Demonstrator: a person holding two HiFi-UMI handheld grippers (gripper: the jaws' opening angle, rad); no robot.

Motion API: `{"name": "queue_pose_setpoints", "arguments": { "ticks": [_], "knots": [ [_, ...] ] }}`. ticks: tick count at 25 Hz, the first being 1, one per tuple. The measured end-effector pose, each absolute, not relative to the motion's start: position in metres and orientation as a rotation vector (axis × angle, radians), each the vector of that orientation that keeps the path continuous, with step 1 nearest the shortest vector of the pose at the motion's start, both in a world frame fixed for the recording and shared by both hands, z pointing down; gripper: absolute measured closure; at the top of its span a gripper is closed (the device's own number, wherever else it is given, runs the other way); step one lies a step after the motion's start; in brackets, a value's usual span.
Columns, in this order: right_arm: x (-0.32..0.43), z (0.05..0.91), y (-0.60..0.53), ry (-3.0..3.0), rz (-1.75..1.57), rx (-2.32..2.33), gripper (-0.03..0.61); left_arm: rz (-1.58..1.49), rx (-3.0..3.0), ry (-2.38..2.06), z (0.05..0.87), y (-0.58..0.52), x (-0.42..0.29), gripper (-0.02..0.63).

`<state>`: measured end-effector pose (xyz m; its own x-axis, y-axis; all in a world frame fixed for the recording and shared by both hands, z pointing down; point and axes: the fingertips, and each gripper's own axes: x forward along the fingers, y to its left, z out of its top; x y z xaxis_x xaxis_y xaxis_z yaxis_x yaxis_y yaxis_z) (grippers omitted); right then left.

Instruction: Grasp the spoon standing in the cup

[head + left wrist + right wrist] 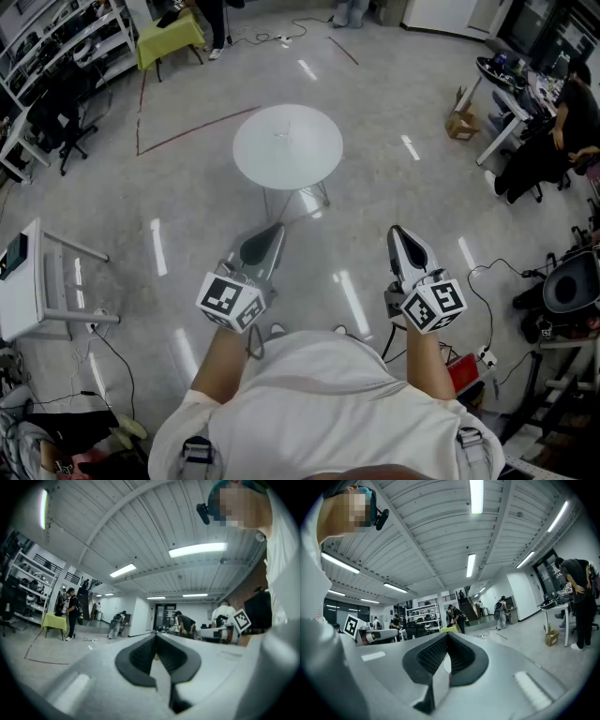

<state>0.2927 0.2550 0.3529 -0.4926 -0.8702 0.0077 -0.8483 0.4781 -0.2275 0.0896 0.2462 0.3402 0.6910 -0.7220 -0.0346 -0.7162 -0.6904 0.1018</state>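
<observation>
A round white table (287, 150) stands on the floor a few steps ahead of me. On its far half sits a small clear cup (281, 130); it is too small to make out a spoon in it. My left gripper (274, 230) and right gripper (395, 232) are held close to my body, well short of the table and pointing toward it. In the left gripper view the left gripper (155, 637) has its dark pads together with nothing between them. In the right gripper view the right gripper (447, 636) is likewise shut and empty.
A white cart (26, 281) stands at the left and a yellow-covered table (169, 36) at the far left back. Desks, a seated person (568, 112) and a cardboard box (461, 124) are at the right. Red tape (187, 131) and cables cross the floor.
</observation>
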Motion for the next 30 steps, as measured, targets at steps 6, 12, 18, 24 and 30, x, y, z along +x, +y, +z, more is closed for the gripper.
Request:
{"name": "queue_pose_setpoints", "arguments": {
  "ticks": [6, 12, 18, 24, 30],
  "knots": [
    [0.288, 0.353, 0.26, 2.599, -0.316, -1.504, 0.575, -0.102, 2.822, -1.194, 0.34, 0.249, 0.087, 0.612],
    [0.287, 0.354, 0.262, 2.602, -0.317, -1.497, 0.575, -0.126, 2.836, -1.19, 0.336, 0.254, 0.087, 0.612],
    [0.282, 0.349, 0.266, 2.59, -0.288, -1.475, 0.575, -0.118, 2.837, -1.185, 0.336, 0.258, 0.083, 0.612],
    [0.267, 0.353, 0.261, 2.584, -0.362, -1.429, 0.577, -0.122, 2.835, -1.189, 0.337, 0.258, 0.071, 0.612],
    [0.213, 0.356, 0.241, 2.57, -0.419, -1.402, 0.575, -0.103, 2.81, -1.204, 0.347, 0.248, 0.009, 0.612]
  ]
}}
